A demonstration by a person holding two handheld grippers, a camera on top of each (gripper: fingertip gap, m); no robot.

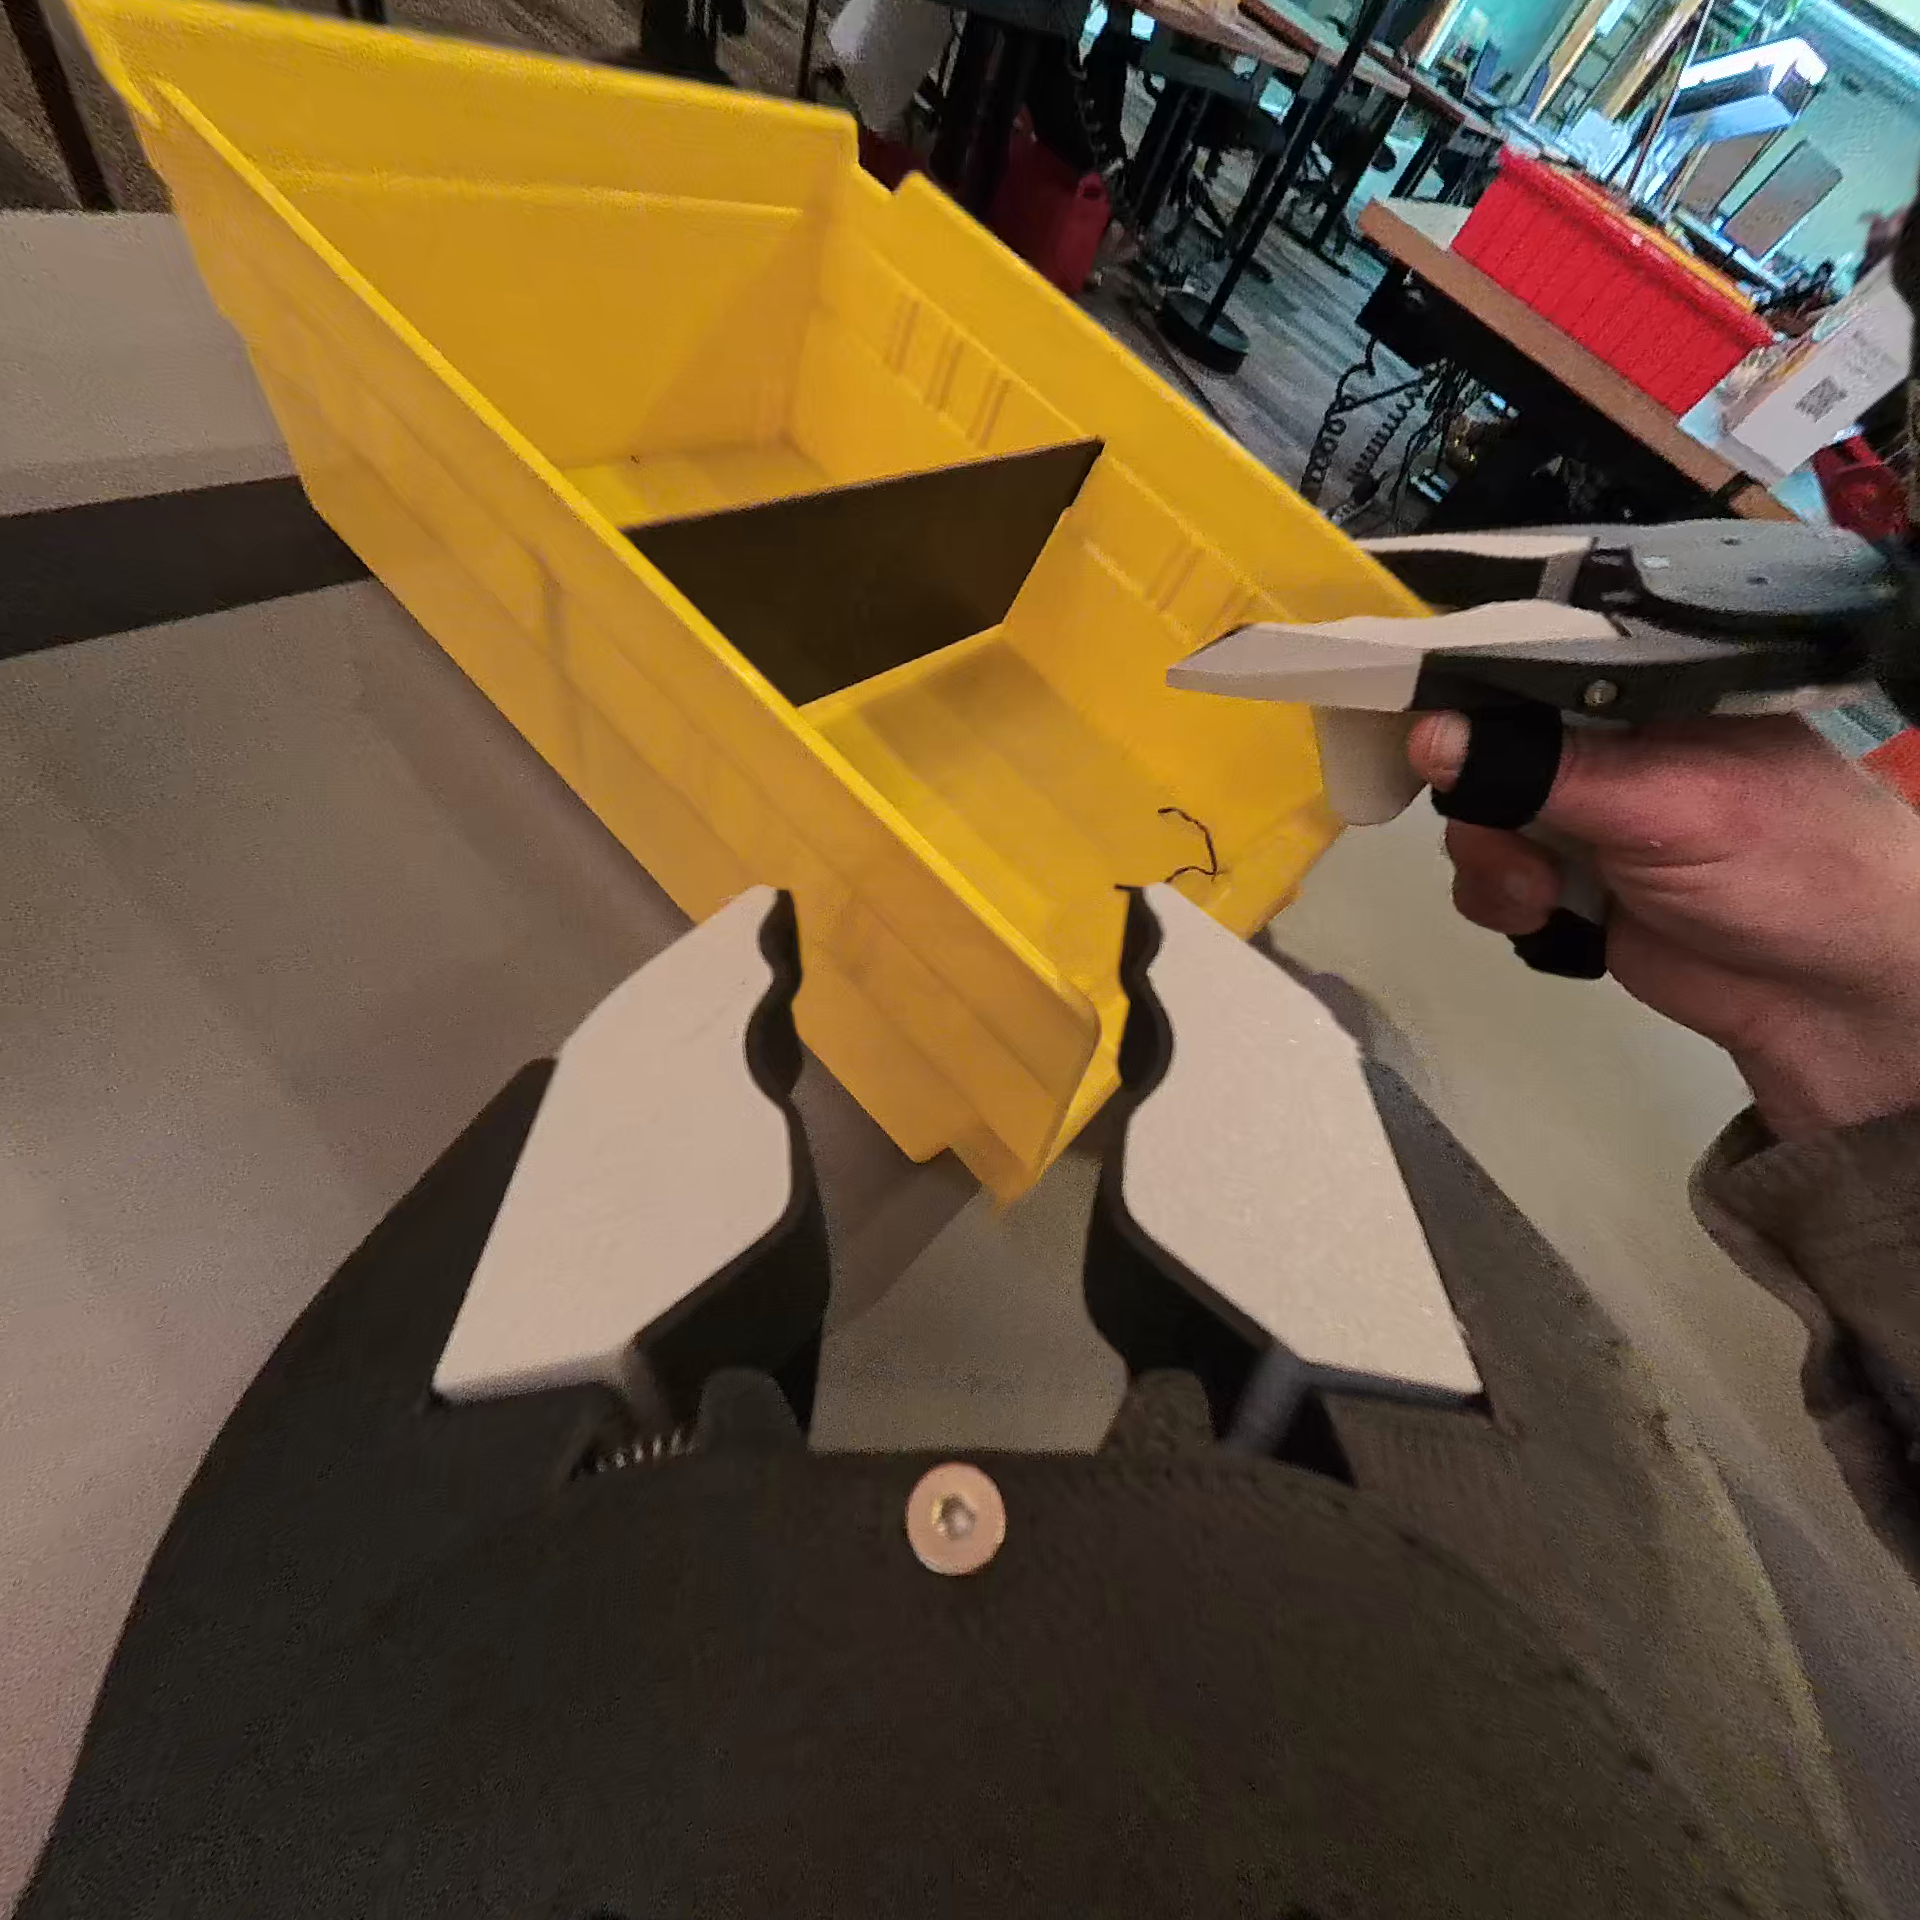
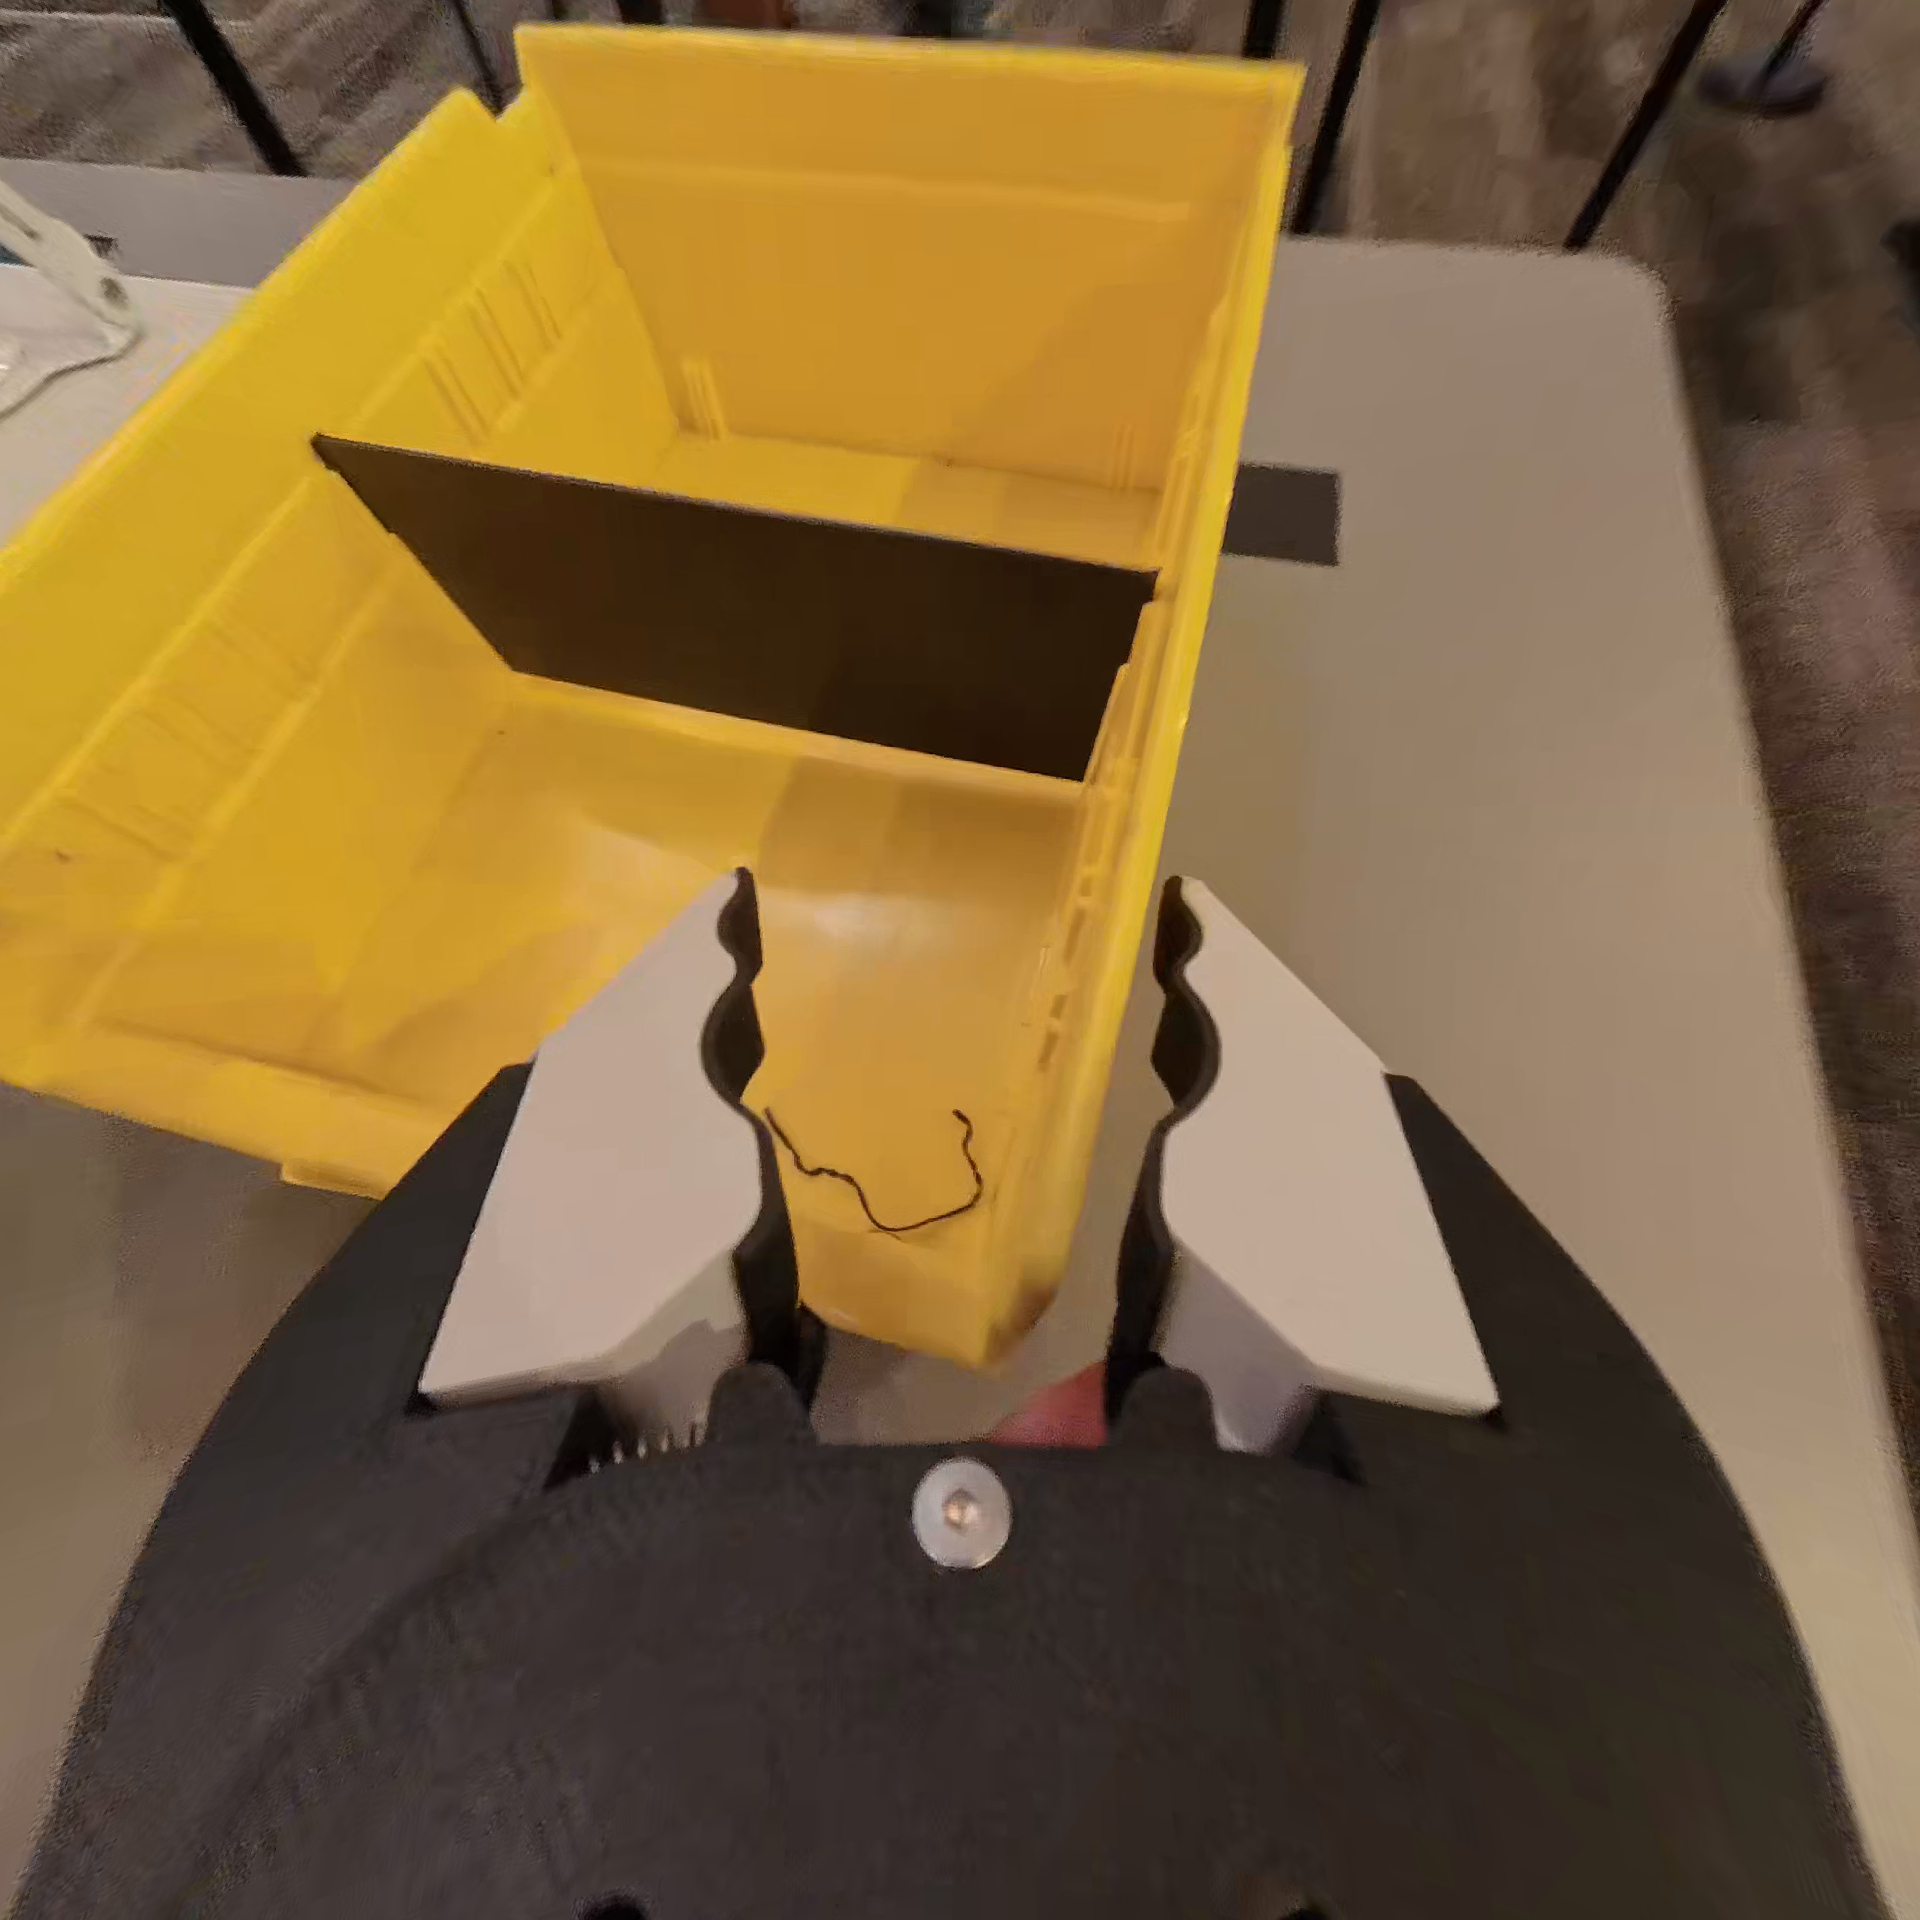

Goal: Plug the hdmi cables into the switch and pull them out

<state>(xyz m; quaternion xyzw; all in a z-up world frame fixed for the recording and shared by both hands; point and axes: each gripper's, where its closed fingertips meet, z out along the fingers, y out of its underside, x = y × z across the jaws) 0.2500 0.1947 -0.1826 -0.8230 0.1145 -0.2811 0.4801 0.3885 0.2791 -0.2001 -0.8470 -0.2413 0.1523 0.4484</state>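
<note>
No HDMI cable or switch shows in either view. A yellow plastic bin [image 1: 468, 260] [image 2: 914, 208] sits on the grey table, split by a black divider [image 1: 862, 571] [image 2: 779, 613]. Both compartments hold nothing but a thin black thread [image 1: 1195, 842] [image 2: 883, 1195] in the near one. My left gripper [image 1: 958, 899] is open, with the bin's near left corner between its jaws. My right gripper [image 2: 958, 883] is open, with the bin's near right corner between its jaws. It also shows in the left wrist view [image 1: 1268, 613], held by a hand [image 1: 1662, 883] over the bin's right rim.
The grey table [image 1: 260, 935] [image 2: 1403, 831] carries a black tape strip [image 1: 156, 571] [image 2: 1283, 514] under the bin. A white object [image 2: 62, 281] lies at the far left. Its right edge drops to carpet. A red bin [image 1: 1600, 270] stands on a far table.
</note>
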